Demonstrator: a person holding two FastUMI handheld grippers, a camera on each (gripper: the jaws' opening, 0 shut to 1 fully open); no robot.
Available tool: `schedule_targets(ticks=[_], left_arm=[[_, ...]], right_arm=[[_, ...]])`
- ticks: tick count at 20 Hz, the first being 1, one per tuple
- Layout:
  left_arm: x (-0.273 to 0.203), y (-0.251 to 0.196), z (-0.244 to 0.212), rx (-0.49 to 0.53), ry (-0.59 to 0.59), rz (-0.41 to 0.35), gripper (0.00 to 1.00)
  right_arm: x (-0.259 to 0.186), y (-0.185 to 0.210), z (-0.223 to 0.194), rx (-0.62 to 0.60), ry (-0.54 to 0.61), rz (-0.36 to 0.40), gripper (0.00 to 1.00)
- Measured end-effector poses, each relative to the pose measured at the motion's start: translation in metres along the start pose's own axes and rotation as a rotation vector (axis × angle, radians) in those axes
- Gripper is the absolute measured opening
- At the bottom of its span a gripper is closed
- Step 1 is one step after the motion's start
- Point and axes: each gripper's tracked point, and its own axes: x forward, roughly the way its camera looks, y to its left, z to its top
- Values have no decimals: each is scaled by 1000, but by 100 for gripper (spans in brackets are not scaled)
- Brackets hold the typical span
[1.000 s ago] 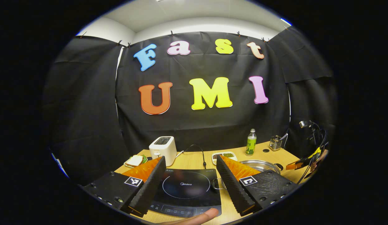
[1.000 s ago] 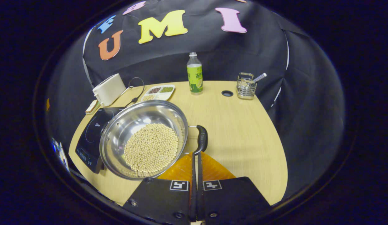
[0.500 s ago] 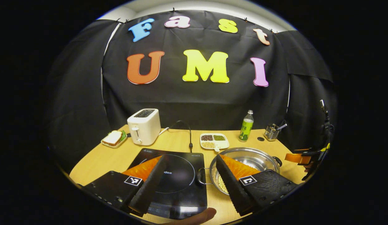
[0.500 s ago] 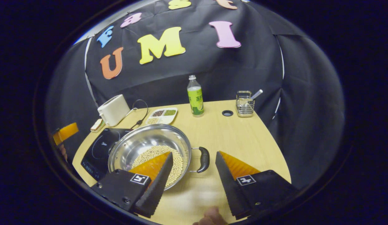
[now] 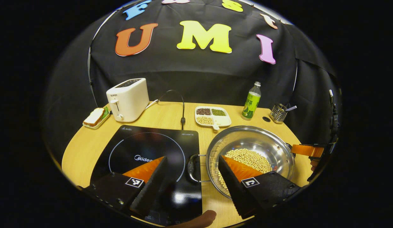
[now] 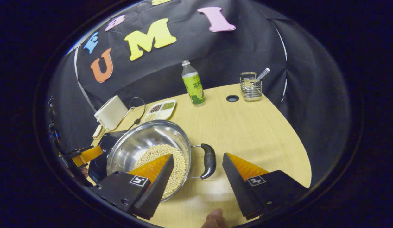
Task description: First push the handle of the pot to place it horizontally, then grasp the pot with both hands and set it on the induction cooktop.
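The left gripper [image 5: 192,158] hovers with its jaws wide apart, holding nothing; in the left gripper view one finger hangs over the induction cooktop [image 5: 145,142] and the other over the near rim of the pot [image 5: 253,142], with the pot's left loop handle [image 5: 190,163] between them. The right gripper [image 6: 198,155] is likewise spread wide and empty, its fingers on either side of the black right handle [image 6: 210,160], not touching it. Each gripper carries small square black-and-white marker tags.

The steel pot sits on the desk [image 5: 82,145] just to the right of the cooktop, its left handle reaching over the cooktop's edge. Pale soybeans [image 5: 248,158] lie in its bottom. The cooktop has a dotted ring with a white brand word at its centre and small print in its far corners. Behind it stand a white toaster [image 5: 128,99] with a brand mark on its side, a divided dish [image 5: 212,115] of beans, and a bottle [image 5: 251,101] with a green printed label.
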Motion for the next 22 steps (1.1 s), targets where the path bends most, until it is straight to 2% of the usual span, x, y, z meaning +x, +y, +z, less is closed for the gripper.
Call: schedule_targets(ticks=[6, 10, 11, 13, 14, 15, 16, 20, 21, 22], left_arm=[[20, -4, -19, -10, 112, 4, 94], [31, -12, -30, -38, 173, -23, 94], [36, -15, -36, -46, 195, -31, 86], [32, -7, -33, -32, 190, 6, 72], [32, -8, -33, -25, 187, 6, 55], [33, -9, -33, -15, 179, 11, 68], [34, -8, -36, 5, 175, 28, 69], [34, -9, -35, 12, 175, 12, 61], [32, -9, -37, 7, 178, 10, 72], [33, -9, -38, 2, 180, 11, 59]], right_arm=[[21, -6, -12, -23, 88, -24, 95], [28, -11, -10, -15, 95, -65, 87], [29, -8, -10, -16, 90, -61, 87], [31, -5, -12, -27, 92, -55, 80], [33, -7, -15, -33, 102, -67, 79], [34, -6, -18, -43, 110, -63, 73], [36, -5, -20, -45, 118, -64, 71], [31, -4, -22, -50, 105, -76, 65], [30, -4, -24, -57, 100, -80, 65], [28, -5, -25, -69, 96, -85, 65]])
